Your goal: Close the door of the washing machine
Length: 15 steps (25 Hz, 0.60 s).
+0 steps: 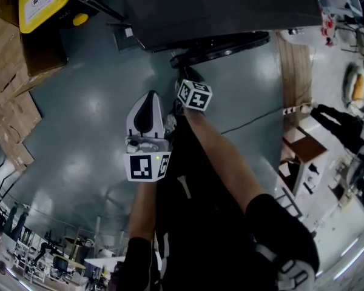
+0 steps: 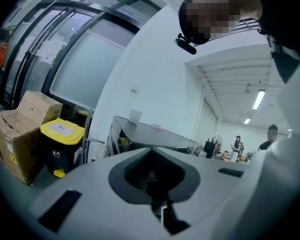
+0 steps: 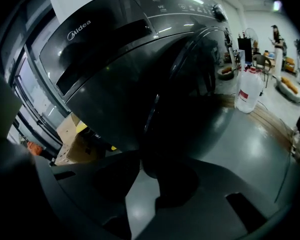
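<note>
We see the washing machine (image 3: 115, 84), dark grey and glossy, filling most of the right gripper view. Its round door (image 3: 200, 99) hangs open, swung out from the front over the grey floor (image 1: 97, 102). In the head view the door shows as a dark curved edge just below the machine's body at the top of the picture.

Our right tool (image 3: 147, 166) reaches out to the door's lower rim. Its jaws stand partly apart, with a strip of floor showing between them. The dark rim comes in at the tips, close against one jaw. We cannot tell whether a pad presses on it.

Our left tool (image 2: 151, 154) hangs beside the right one, nearer to us and clear of the machine. Its jaws are together with nothing between them. It points away towards a yellow-lidded bin (image 2: 60, 144) and some cardboard boxes (image 2: 20, 129) by the windows. A grey desk (image 2: 155, 134) there carries a white cup (image 2: 135, 115).

To the right of the door, a white jug (image 3: 249, 91) stands on the floor, well apart from the machine.
</note>
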Each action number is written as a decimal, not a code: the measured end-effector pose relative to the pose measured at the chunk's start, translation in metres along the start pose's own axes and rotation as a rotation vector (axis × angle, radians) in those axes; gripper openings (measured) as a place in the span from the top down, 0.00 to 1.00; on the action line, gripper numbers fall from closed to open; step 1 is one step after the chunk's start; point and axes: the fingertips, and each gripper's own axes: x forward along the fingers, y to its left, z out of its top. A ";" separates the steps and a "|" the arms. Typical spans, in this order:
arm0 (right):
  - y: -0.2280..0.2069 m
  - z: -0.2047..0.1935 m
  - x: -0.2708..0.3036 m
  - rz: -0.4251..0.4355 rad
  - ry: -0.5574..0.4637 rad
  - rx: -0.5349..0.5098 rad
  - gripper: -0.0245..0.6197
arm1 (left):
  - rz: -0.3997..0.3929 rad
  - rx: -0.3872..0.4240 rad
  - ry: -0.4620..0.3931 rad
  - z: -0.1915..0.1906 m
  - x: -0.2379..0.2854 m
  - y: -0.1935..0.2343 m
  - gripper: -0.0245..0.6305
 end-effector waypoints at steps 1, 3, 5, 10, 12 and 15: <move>0.002 0.003 0.003 0.006 0.001 -0.004 0.83 | 0.003 0.001 0.000 0.000 0.002 0.001 0.96; 0.005 0.007 0.007 0.016 0.008 -0.015 0.83 | 0.010 -0.002 0.002 0.000 0.005 0.002 0.96; 0.006 0.010 0.009 0.021 0.014 -0.022 0.83 | 0.016 -0.004 0.002 0.001 0.009 0.001 0.96; 0.008 0.015 0.012 0.020 0.015 -0.026 0.83 | 0.033 -0.006 -0.002 0.006 0.014 0.006 0.96; 0.011 0.016 0.016 0.023 0.015 -0.026 0.83 | 0.042 -0.011 -0.007 0.009 0.016 0.012 0.96; 0.014 0.017 0.020 0.032 0.027 -0.046 0.83 | 0.047 -0.008 -0.009 0.010 0.018 0.017 0.96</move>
